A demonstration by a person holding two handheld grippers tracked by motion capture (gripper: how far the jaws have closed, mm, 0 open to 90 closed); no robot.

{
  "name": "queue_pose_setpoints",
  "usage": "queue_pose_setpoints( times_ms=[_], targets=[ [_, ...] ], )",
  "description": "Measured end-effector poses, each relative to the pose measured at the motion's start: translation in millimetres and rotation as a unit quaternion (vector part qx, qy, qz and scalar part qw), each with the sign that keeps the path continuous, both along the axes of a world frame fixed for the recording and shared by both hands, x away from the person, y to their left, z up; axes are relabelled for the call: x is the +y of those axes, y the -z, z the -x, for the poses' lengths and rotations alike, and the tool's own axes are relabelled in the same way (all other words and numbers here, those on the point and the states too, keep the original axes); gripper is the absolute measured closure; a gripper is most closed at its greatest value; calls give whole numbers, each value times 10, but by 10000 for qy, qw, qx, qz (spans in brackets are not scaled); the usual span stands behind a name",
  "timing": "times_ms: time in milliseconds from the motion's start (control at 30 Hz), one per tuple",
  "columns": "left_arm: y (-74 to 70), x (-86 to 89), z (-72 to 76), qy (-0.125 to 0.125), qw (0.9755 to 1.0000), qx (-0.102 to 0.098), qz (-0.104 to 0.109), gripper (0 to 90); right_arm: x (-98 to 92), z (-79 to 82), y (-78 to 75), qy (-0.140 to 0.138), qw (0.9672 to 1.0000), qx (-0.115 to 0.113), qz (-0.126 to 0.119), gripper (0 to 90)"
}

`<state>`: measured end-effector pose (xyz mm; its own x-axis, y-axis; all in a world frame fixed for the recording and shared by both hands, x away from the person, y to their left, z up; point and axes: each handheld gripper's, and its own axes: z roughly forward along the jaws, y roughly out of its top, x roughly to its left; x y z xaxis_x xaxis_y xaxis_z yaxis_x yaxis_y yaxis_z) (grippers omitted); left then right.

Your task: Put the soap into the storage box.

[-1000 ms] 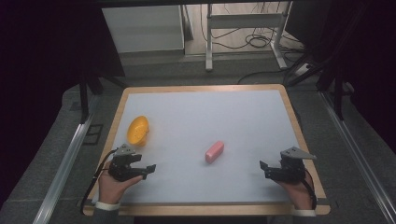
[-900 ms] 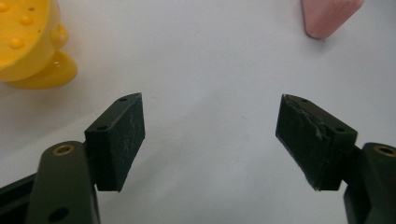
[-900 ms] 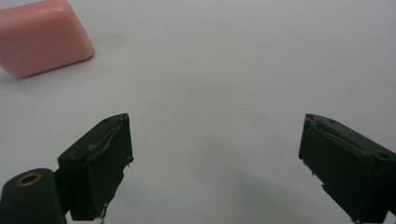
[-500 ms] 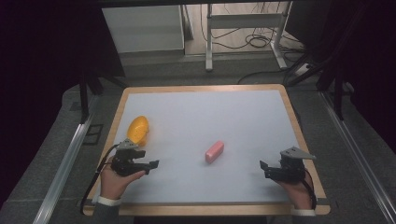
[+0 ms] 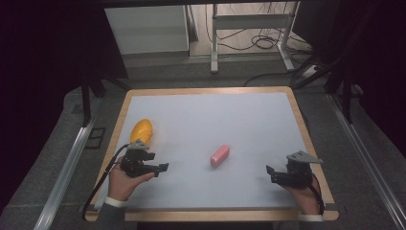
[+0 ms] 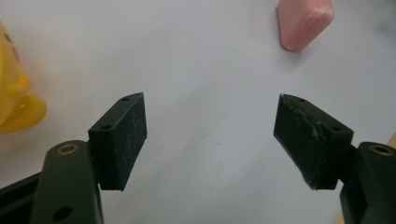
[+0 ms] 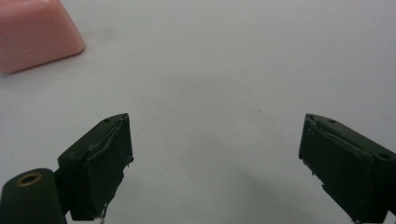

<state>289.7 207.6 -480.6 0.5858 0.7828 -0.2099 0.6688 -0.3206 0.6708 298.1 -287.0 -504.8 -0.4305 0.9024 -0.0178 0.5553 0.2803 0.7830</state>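
Note:
A pink block [image 5: 219, 155] lies near the middle of the white table top [image 5: 215, 120]; it also shows in the left gripper view as the pink block [image 6: 304, 21] and in the right gripper view as the pink block [image 7: 35, 32]. An orange-yellow rounded object [image 5: 141, 130] rests at the left, seen too as the yellow object [image 6: 14, 88]. My left gripper [image 5: 163, 167] is open just in front of the yellow object, pointing right. My right gripper [image 5: 269, 172] is open at the right, pointing left toward the pink block. Both hold nothing.
The table has a wooden rim [image 5: 306, 139]. Grey floor with metal rails [image 5: 67, 163] flanks it on both sides. A white cabinet [image 5: 146, 28] and a metal stand with cables [image 5: 249, 33] are beyond the far edge.
My left gripper has moved a little forward and right, closer to the yellow object. The right gripper has stayed still.

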Motion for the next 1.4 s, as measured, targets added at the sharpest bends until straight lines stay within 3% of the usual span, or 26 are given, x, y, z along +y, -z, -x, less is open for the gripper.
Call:
queue_pose_setpoints(
  times_ms=[500,567,767,967,1400],
  targets=[
    [5,-192,-88,172,9998,95,-63,267,-4,-9,23,5,10000,69,12,94],
    [15,-211,-104,193,9997,139,47,267,-1,-9,24,5,10000,76,25,94],
    [41,-243,-133,206,9996,187,5,270,13,-15,43,16,9999,108,57,94],
    [-42,-354,-135,373,9992,131,65,270,20,-18,51,-5,9999,120,86,94],
    [-191,-640,-207,535,9985,18,-133,272,-2,-24,61,20,9998,151,84,94]
  ],
)
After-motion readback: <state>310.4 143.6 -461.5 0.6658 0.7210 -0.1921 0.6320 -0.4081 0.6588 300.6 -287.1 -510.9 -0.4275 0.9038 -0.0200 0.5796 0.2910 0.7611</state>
